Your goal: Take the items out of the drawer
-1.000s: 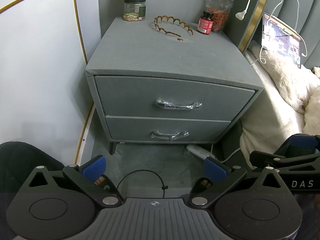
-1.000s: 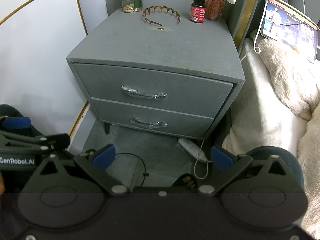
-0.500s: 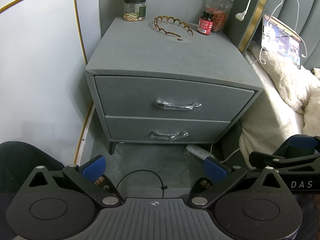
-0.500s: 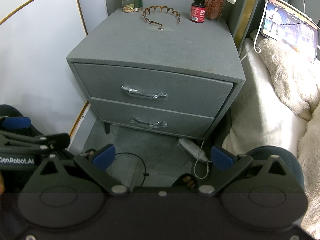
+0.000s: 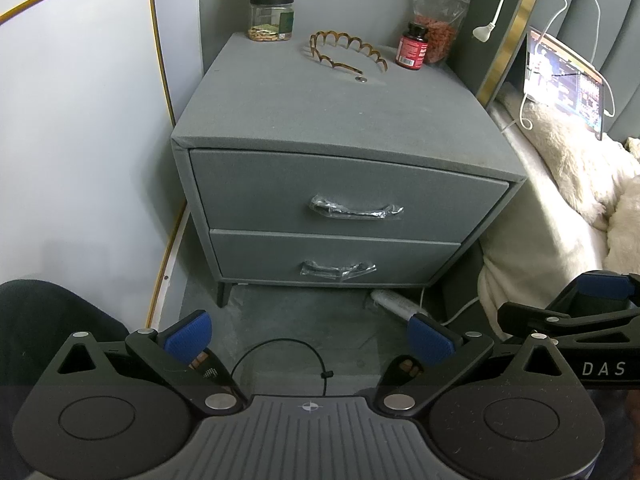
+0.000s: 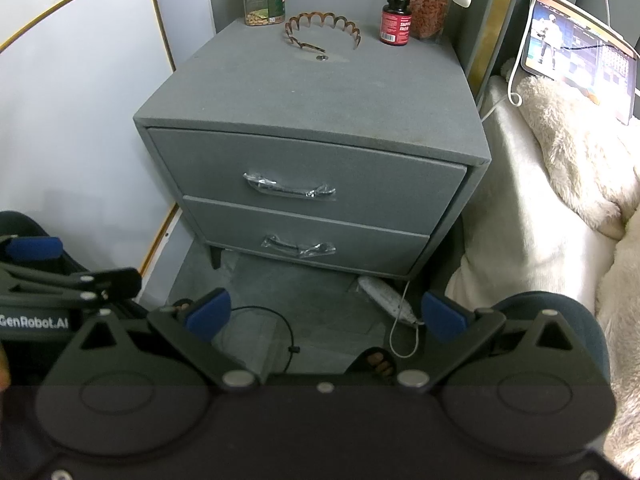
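A grey fabric nightstand (image 5: 344, 120) (image 6: 320, 96) stands ahead with two shut drawers. The top drawer (image 5: 280, 192) (image 6: 360, 184) and the bottom drawer (image 5: 260, 256) (image 6: 360, 240) each have a plastic-wrapped metal handle (image 5: 356, 210) (image 6: 289, 189). What lies inside is hidden. My left gripper (image 5: 310, 338) is open and empty, low over the floor in front of the nightstand. My right gripper (image 6: 326, 314) is open and empty too, beside it on the right. Both are well short of the handles.
On the nightstand stand a brown headband (image 5: 346, 50), a red bottle (image 5: 412, 46), a jar (image 5: 272, 18) under a tissue box, and a snack bag (image 5: 438, 28). A bed with a fluffy blanket (image 5: 568, 168) and a tablet (image 5: 560, 80) lies right. A white wall panel (image 5: 80, 140) is left. Cables lie on the floor.
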Tool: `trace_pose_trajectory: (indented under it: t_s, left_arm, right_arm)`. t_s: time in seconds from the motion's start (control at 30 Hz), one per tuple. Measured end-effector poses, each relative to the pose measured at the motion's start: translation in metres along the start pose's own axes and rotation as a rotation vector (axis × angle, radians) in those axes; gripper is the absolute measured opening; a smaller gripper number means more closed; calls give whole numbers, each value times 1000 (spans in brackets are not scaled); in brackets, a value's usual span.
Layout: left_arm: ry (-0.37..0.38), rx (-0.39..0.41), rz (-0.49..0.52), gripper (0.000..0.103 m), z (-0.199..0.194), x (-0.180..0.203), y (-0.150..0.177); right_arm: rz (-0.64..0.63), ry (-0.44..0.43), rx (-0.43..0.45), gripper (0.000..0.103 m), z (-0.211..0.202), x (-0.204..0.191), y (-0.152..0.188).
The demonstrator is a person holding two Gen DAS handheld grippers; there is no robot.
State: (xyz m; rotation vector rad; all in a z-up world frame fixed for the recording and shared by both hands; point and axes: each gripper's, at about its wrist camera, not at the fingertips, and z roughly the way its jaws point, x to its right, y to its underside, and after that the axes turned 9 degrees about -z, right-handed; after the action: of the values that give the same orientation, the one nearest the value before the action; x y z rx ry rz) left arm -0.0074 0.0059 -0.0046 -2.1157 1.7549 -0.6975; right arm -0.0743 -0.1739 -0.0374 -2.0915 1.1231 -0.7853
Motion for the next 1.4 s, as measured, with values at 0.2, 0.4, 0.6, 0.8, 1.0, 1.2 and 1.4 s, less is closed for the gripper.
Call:
trace_pose_trajectory:
  t_s: [0.2, 0.4, 0.6, 0.8, 1.0, 1.2, 1.4]
  left_arm:
    - [2, -2, -6, 103, 0, -1, -1]
    - [9, 3, -18, 103, 0, -3, -1]
    - [3, 12, -31, 103, 2, -4, -2]
    - [14, 49, -53, 103, 3, -7, -2]
    - [46, 129, -69, 103, 9, -13, -6]
    - [109, 101, -74, 103, 19, -13, -21]
    - [105, 67, 12, 103, 48, 14, -37]
  right_arm:
    - [1, -2, 0, 103, 0, 1, 0]
    - [1, -3, -3, 103, 1, 1, 0]
    - [-5, -12, -5, 103, 2, 1, -1]
    - [-34, -22, -5, 103, 3, 6, -2]
    - [-47, -71, 89, 103, 2, 24, 1]
    - [-60, -132, 63, 103, 15, 40, 5]
    - [27, -232, 39, 102, 11, 69, 4]
